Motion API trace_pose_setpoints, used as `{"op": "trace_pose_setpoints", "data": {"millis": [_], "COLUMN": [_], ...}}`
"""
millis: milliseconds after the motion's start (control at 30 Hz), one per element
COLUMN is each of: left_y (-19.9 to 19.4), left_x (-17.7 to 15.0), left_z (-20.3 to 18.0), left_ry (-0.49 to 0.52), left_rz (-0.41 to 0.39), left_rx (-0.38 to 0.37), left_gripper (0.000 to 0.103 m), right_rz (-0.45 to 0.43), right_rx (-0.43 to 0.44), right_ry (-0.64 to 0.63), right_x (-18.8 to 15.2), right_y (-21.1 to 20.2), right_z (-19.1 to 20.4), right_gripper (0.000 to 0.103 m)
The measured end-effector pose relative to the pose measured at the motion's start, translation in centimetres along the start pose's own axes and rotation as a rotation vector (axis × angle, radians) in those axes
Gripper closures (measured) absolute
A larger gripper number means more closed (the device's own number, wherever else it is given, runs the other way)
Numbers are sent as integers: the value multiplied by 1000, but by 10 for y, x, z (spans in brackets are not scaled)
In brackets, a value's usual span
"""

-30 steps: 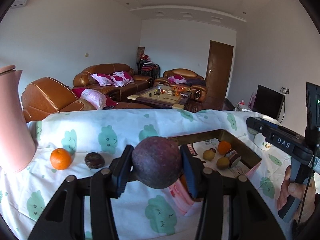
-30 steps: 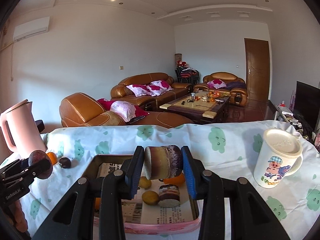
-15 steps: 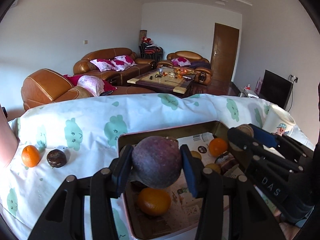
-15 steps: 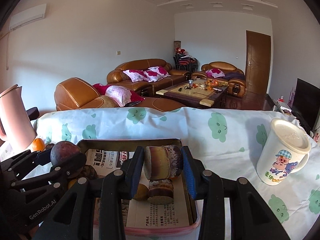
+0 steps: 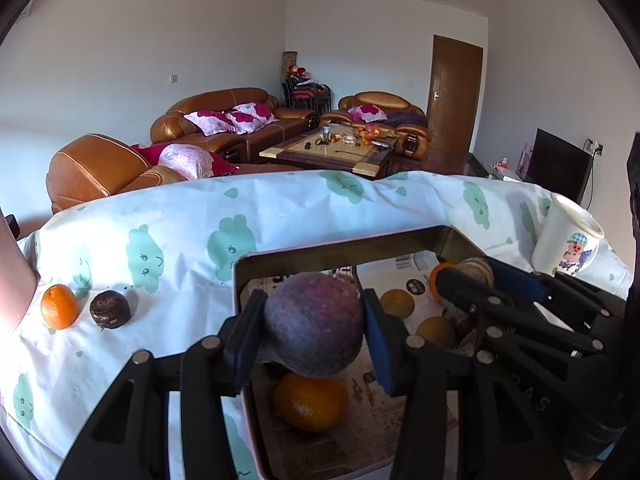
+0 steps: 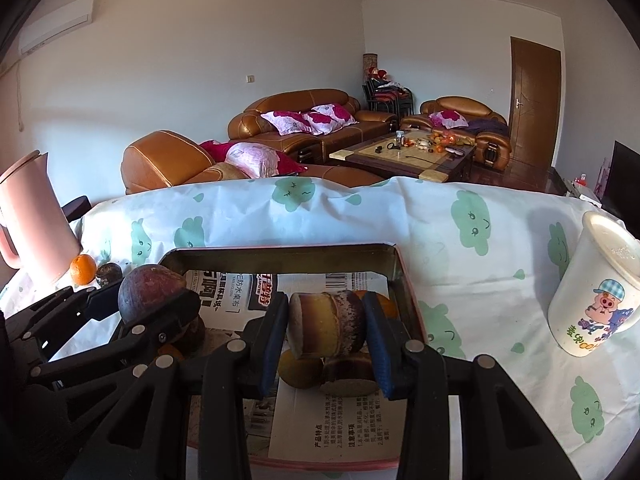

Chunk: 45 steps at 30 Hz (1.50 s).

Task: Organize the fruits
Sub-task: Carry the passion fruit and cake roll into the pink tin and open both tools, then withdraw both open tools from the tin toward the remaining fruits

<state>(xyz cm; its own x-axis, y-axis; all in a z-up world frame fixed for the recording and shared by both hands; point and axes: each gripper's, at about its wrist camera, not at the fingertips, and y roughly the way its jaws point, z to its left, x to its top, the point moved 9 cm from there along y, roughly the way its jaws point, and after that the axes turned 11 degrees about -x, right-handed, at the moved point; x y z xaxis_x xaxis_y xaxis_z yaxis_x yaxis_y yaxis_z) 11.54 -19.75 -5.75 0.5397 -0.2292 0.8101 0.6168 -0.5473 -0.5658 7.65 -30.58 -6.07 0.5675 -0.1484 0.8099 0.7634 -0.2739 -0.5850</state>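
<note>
Purple fruit [image 5: 314, 322]: clamped in left gripper [image 5: 314, 330], above tray [image 5: 336, 249] over an orange [image 5: 311, 402]. Cut fruit piece [image 6: 326, 324]: clamped in right gripper [image 6: 325, 330], over tray's right part. Loose on tabletop [image 5: 180, 264], left of tray: tangerine [image 5: 59, 306], dark fruit [image 5: 109, 309]. Right: mug [image 6: 596, 292].

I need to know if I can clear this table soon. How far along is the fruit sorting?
Partly done. Already in the tray: an orange and two yellow fruits. In hand: the left tongs hold a purple fruit and the right tongs a cut fruit piece, both over the tray. Left on the cloth: a small orange and a dark fruit.
</note>
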Motion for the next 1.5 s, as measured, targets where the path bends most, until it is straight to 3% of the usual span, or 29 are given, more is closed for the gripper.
{"op": "trace_pose_setpoints", "data": {"millis": [533,600,667,700,733,767,800,833,867,1033,1500], "left_y": [-4,-9,-17,-21,-26,-31,-36,-39,-40,-50,-82], "left_x": [2,5,8,11,13,15,17,18,18,14,-9], "left_z": [2,1,2,4,8,12,16,20,24,43,79], "left_ry": [-12,-9,-11,-16,-22,-28,-36,-45,-56,-98,-26], "left_rz": [-12,-30,-53,-73,-94,-114,-131,-140,-140,-142,-149], "left_rx": [1,0,15,31,53,77,90,98,102,136,298], "left_gripper": [51,46,24,18,7,0,0,0,0,0,0], "right_rz": [14,-4,-36,-55,-73,-89,-107,-122,-139,-177,-316], "right_rx": [166,170,160,146,131,109,86,71,65,42,-70], "right_ry": [107,115,130,137,144,155,173,191,209,215,147], "right_x": [3,6,9,12,13,15,16,18,20,22,21], "right_y": [-1,-5,-11,-14,-16,-18,-20,-22,-24,-30,-55], "right_z": [3,2,-1,-4,-7,-12,-17,-21,-24,-28,-28], "right_gripper": [62,61,61,61,58,49,42,26,17,16,16]}}
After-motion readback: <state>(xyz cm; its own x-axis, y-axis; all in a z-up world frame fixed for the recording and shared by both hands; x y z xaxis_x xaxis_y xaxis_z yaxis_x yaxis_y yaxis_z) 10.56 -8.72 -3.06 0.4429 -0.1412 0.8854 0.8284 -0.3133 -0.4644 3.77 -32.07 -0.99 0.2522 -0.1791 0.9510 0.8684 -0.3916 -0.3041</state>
